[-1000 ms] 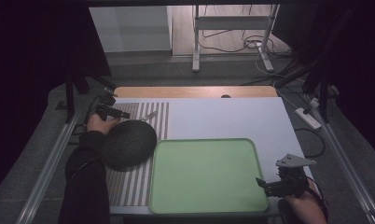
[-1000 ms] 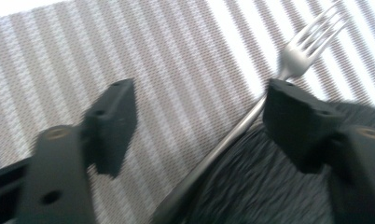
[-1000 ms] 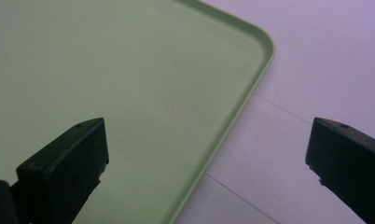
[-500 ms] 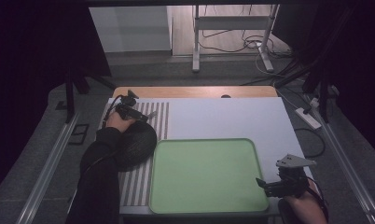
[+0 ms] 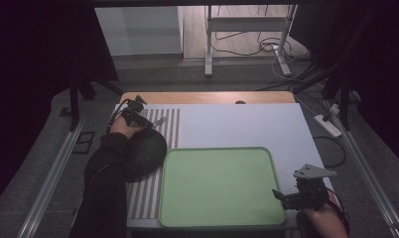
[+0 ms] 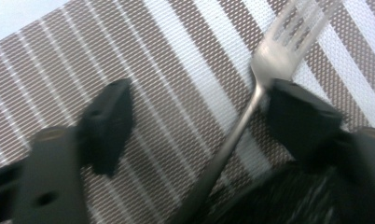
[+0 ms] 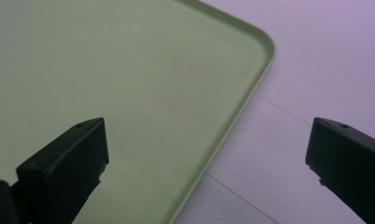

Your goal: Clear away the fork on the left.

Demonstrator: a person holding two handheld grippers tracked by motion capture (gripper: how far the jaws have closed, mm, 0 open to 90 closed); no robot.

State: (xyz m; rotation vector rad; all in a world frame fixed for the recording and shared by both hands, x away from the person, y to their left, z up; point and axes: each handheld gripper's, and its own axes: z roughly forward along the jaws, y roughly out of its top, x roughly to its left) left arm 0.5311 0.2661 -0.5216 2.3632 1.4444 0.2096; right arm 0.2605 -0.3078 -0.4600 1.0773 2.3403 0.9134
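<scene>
Left claw (image 6: 195, 121) jaws have just been closing, part spread around the fork (image 6: 251, 93); the right jaw sits at the neck, not pinched. Fork: silver, lying flat on the striped placemat (image 6: 167, 60) beside the dark bowl (image 5: 143, 153). Right claw (image 7: 204, 154) spread wide, straddling the green tray (image 7: 129, 93) rim.

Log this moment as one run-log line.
left claw: jaws just closing, astride fork on striped mat, no grip yet | right claw: open over green tray corner | dark bowl: beside tray
</scene>
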